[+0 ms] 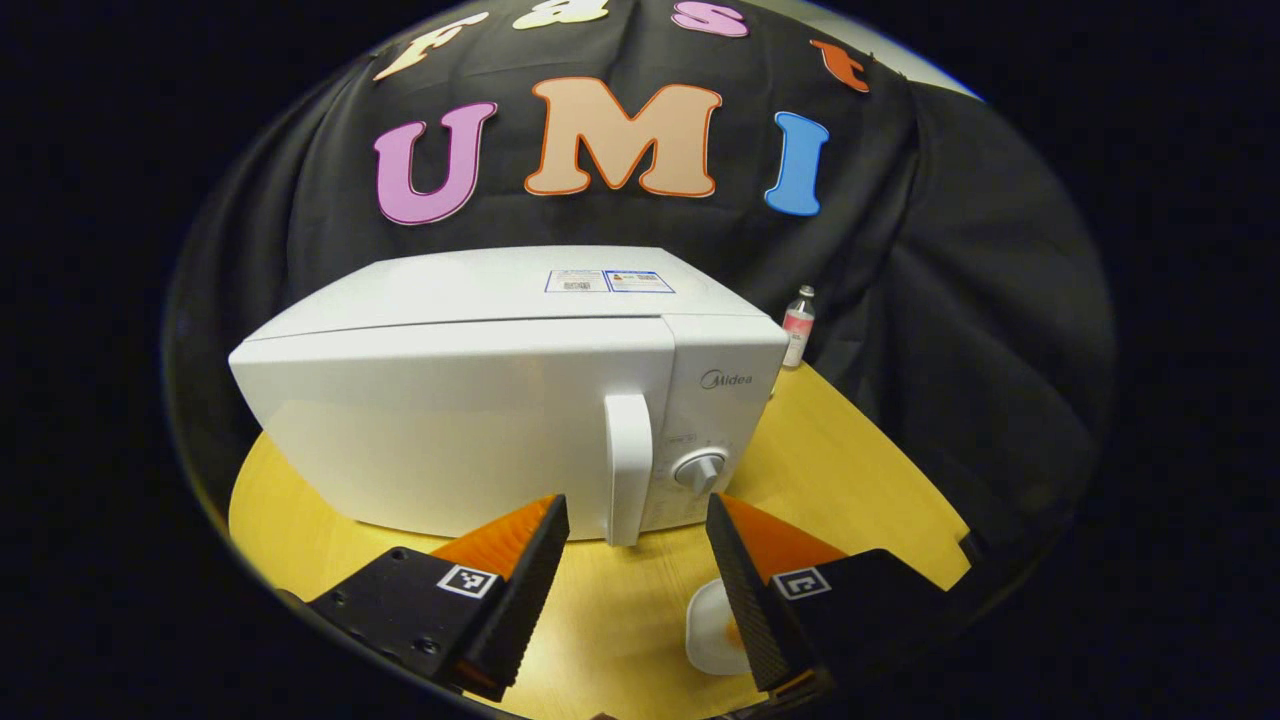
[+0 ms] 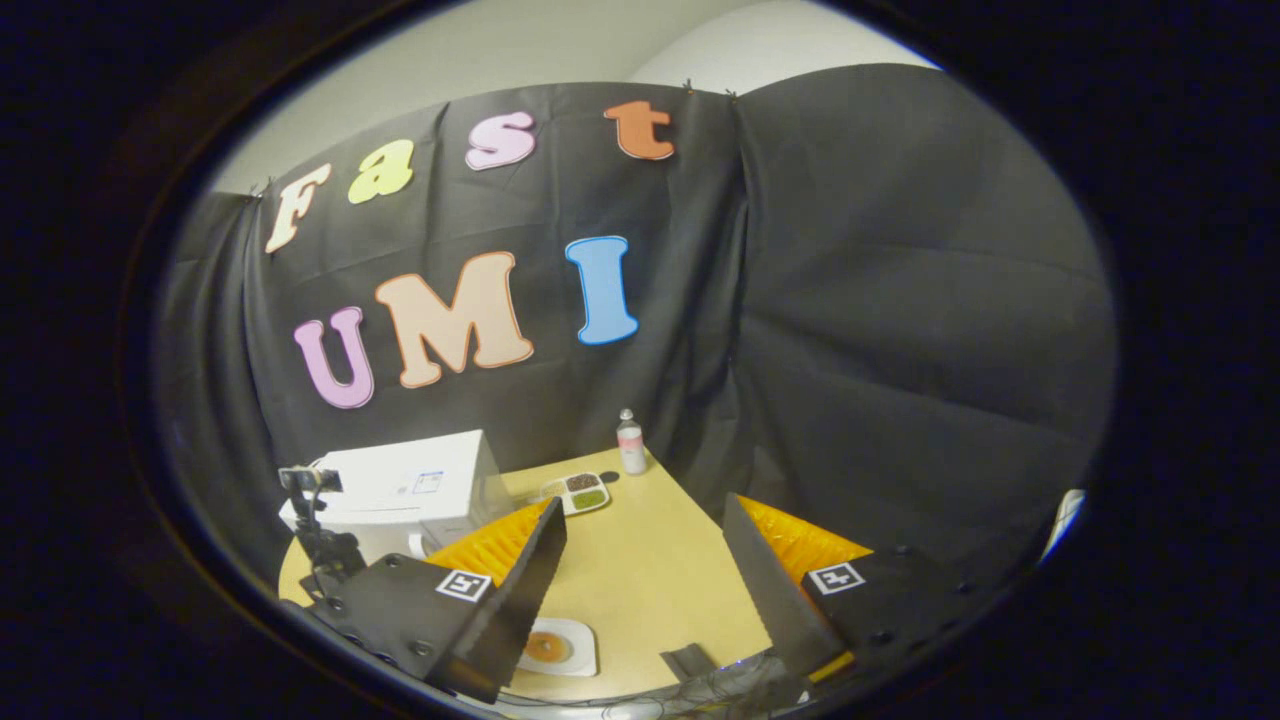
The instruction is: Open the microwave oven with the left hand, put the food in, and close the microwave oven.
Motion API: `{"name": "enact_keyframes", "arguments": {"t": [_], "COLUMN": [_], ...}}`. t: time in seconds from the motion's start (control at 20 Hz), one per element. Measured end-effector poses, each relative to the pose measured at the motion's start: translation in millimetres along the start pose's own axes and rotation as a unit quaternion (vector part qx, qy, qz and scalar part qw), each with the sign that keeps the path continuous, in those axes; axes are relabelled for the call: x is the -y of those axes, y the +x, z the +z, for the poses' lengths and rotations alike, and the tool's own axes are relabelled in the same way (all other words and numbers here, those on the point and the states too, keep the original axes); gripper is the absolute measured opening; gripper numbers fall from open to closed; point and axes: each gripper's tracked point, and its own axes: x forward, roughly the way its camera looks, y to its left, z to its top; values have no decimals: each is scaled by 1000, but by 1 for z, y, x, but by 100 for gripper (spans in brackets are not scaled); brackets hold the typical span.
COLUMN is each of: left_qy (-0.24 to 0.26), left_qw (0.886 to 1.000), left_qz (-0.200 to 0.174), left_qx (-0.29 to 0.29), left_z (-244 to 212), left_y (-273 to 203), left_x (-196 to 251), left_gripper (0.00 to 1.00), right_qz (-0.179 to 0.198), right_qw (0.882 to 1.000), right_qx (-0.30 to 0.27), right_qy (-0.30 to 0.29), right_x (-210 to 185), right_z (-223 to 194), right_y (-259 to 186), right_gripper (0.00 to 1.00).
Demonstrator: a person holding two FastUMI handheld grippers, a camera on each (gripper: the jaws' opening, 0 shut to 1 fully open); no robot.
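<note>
A white microwave (image 1: 470, 420) stands on the round yellow table (image 1: 850, 470) with its door closed. Its upright handle (image 1: 628, 468) is just ahead of my left gripper (image 1: 637, 560), which is open and holds nothing. A small white plate of orange food (image 1: 712, 625) lies on the table by that gripper's right finger, partly hidden by it. In the right gripper view the microwave (image 2: 400, 485) is at the far left and the plate of food (image 2: 555, 647) lies close below my right gripper (image 2: 645, 570), which hangs open and empty above the table.
A small bottle (image 1: 798, 327) stands at the table's back edge, right of the microwave. A divided tray of foods (image 2: 578, 492) lies near the bottle (image 2: 631, 442). A dark object (image 2: 690, 662) sits at the table's near edge. Black cloth walls surround the table.
</note>
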Motion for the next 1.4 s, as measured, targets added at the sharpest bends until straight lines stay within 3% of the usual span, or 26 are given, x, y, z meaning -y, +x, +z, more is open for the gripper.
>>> {"name": "enact_keyframes", "arguments": {"t": [0.15,0.35,0.6,0.7,0.75,0.9,1.05,1.2,1.4], "left_qy": [-9,16,33,34,33,27,20,24,21], "left_qw": [1000,1000,999,999,999,999,999,998,998], "left_qz": [2,21,30,34,35,39,49,50,52], "left_qx": [-4,-3,0,1,0,-4,-1,-2,0], "left_z": [-11,-16,-17,-16,-17,-17,-18,-18,-18], "left_y": [16,29,43,47,47,52,54,54,53], "left_x": [0,-8,-10,-11,-12,-15,-17,-17,-17], "left_gripper": [82,76,76,65,53,49,27,28,20], "right_qz": [-4,-24,-34,-35,-35,-32,-31,-24,-10], "right_qw": [1000,1000,999,999,999,999,999,999,999], "right_qx": [0,0,-11,-12,-11,-13,-12,-18,-22], "right_qy": [4,-2,-3,-4,-3,-5,-13,-17,-26], "right_x": [3,16,20,18,18,15,12,6,-3], "right_z": [0,-2,-7,-6,-7,-6,-4,-8,-11], "right_y": [-5,-8,-10,-11,-10,-11,-10,-7,-6], "right_gripper": [92,92,92,92,92,92,92,92,92]}}
